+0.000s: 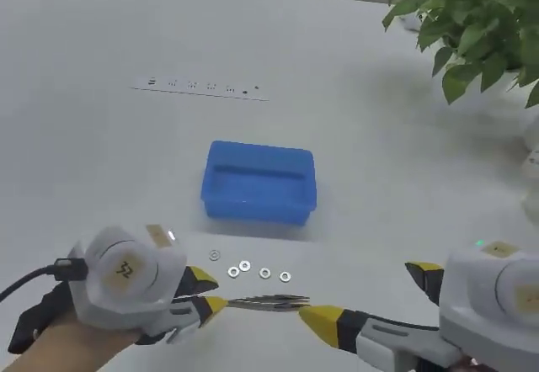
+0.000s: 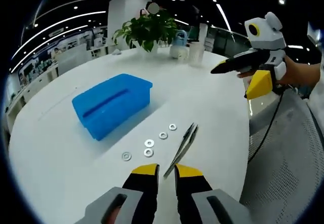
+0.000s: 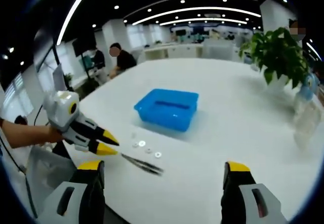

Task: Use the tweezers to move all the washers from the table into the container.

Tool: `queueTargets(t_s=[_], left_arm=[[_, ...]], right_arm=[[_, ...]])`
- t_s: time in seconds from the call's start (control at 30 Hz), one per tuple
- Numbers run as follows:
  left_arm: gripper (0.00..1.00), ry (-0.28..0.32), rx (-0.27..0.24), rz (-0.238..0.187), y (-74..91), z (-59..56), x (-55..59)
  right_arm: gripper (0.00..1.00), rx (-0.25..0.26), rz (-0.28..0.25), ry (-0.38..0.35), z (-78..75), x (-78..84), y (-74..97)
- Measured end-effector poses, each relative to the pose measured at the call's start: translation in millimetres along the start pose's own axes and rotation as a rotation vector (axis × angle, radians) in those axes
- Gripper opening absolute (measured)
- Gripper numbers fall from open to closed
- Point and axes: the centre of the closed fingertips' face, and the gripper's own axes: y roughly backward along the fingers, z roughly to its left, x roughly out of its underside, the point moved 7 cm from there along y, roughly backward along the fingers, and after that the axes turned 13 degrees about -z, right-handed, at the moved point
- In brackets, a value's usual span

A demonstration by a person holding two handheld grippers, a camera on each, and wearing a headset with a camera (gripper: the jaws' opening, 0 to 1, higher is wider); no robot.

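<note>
**Barely begun: five washers left to shift**

From the head: five washers counted loose on the table, just beyond the tips of the tweezers and clear of them. Blue tub farther out past the washers, apparently empty, so judged all five to go. Left tongs pinched narrow on the tweezers' rear end. Right tongs spread wide, holding nothing, near the tweezers' tips.

Along the left tongs: clamped close on the tweezers, aimed straight ahead. Washers strung out just to their left, blue tub beyond, right tongs well apart ahead-right, gaping.

Along the right tongs: gaping on air. Tweezers just ahead, gripped by the left tongs; washers and blue tub farther ahead.
</note>
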Motion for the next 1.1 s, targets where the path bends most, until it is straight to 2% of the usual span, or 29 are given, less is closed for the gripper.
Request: queueTargets(t_s=[0.1,0.2,0.27,0.33,0.37,0.57,0.67,0.77,0.83,0.93,1.0,1.07,1.1], left_arm=[[0.08,-0.030,0.019,0.037,-5.8,0.0,9.9],[0.09,-0.043,0.051,0.053,-8.6,-4.3,15.3],[0.07,-0.084,0.057,0.076,-8.8,-5.2,19.2],[0.05,-0.115,0.051,0.046,-8.8,-4.2,15.5],[0.03,-0.101,0.051,0.071,-5.2,-5.7,17.1],[0.00,-0.126,0.087,0.080,4.0,-14.8,14.4],[0.00,-0.152,0.083,0.050,16.0,-22.2,1.0],[0.00,-0.151,0.074,0.007,28.7,-28.5,-13.5],[0.00,-0.150,0.069,0.000,36.4,-32.1,-22.4],[0.00,-0.145,0.064,-0.035,45.0,-35.8,-36.4],[0.00,-0.150,0.062,-0.047,49.7,-37.5,-44.8],[0.00,-0.170,0.063,-0.052,53.8,-39.0,-51.4],[0.00,-0.187,0.070,-0.048,55.9,-39.9,-55.2]], right_arm=[[0.97,-0.006,0.009,0.018,0.4,2.1,-0.6],[0.97,-0.004,-0.018,0.039,4.4,-3.8,1.7],[0.97,0.001,-0.045,0.022,5.6,-6.3,0.5],[0.97,-0.013,-0.046,-0.002,9.5,-6.3,-0.7],[0.97,-0.016,-0.044,0.001,10.9,-6.0,-1.8],[0.92,-0.074,-0.008,0.052,21.1,-1.4,-11.4],[0.86,-0.152,-0.009,0.077,33.3,-2.7,-15.1],[0.73,-0.232,0.025,0.110,44.9,0.6,-18.1],[0.65,-0.268,0.060,0.142,50.3,4.7,-20.6],[0.54,-0.311,0.093,0.198,57.2,8.7,-24.1],[0.50,-0.330,0.103,0.259,62.4,11.4,-27.6],[0.47,-0.349,0.113,0.279,66.6,14.5,-30.8],[0.46,-0.375,0.124,0.292,69.5,16.7,-33.4]])
